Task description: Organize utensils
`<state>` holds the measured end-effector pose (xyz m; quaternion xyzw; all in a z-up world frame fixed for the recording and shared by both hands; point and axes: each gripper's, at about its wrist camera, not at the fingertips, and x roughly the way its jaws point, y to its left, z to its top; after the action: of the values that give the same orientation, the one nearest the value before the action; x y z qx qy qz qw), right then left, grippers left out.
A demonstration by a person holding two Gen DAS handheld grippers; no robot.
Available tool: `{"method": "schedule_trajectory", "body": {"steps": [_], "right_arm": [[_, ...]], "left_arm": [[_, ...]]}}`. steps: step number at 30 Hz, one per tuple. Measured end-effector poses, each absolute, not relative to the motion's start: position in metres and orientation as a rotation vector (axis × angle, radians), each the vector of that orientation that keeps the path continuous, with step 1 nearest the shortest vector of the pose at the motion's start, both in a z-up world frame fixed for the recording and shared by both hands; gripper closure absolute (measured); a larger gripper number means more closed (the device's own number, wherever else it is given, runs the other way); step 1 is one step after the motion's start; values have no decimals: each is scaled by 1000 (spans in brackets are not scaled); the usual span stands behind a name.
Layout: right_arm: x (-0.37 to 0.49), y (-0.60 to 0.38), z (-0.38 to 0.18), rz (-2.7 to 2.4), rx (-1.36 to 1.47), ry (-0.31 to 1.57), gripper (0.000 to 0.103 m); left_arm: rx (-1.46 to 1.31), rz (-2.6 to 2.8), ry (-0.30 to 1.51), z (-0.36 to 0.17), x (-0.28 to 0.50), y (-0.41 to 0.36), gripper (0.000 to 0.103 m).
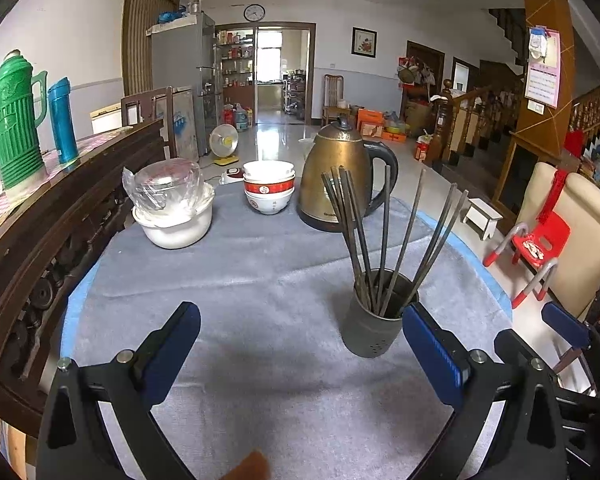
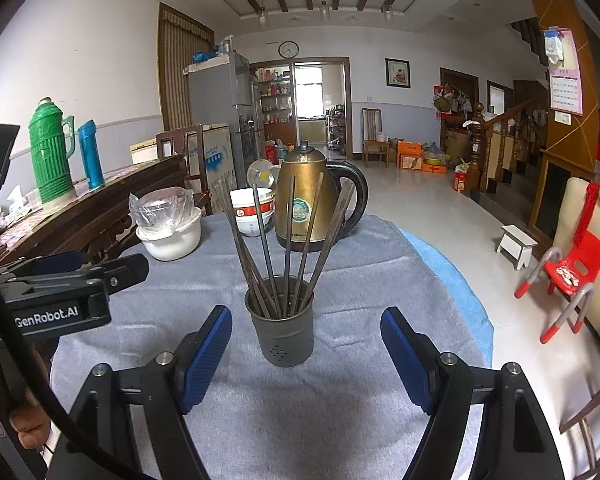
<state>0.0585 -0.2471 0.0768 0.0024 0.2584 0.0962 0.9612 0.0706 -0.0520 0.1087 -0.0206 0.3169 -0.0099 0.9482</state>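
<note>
A grey metal cup stands upright on the grey cloth and holds several dark chopsticks that fan outward. My left gripper is open over bare cloth, with the cup just ahead of its right finger. My right gripper is open too. The cup stands a little ahead of its blue pads, centred between them, and nothing touches them. The left gripper's black body shows at the left edge of the right wrist view.
Behind the cup stand a brass kettle, stacked bowls and a white pot with a plastic-wrapped glass bowl. A dark wooden sideboard flanks the table's left. A red child's chair stands right.
</note>
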Motion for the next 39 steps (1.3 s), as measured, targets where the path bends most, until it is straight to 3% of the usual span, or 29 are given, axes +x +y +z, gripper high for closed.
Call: {"method": "schedule_trajectory", "body": {"steps": [39], "right_arm": [[59,-242,77,205,-1,522,23]], "left_arm": [[-33,-34,641,112,71,-59,2]]}}
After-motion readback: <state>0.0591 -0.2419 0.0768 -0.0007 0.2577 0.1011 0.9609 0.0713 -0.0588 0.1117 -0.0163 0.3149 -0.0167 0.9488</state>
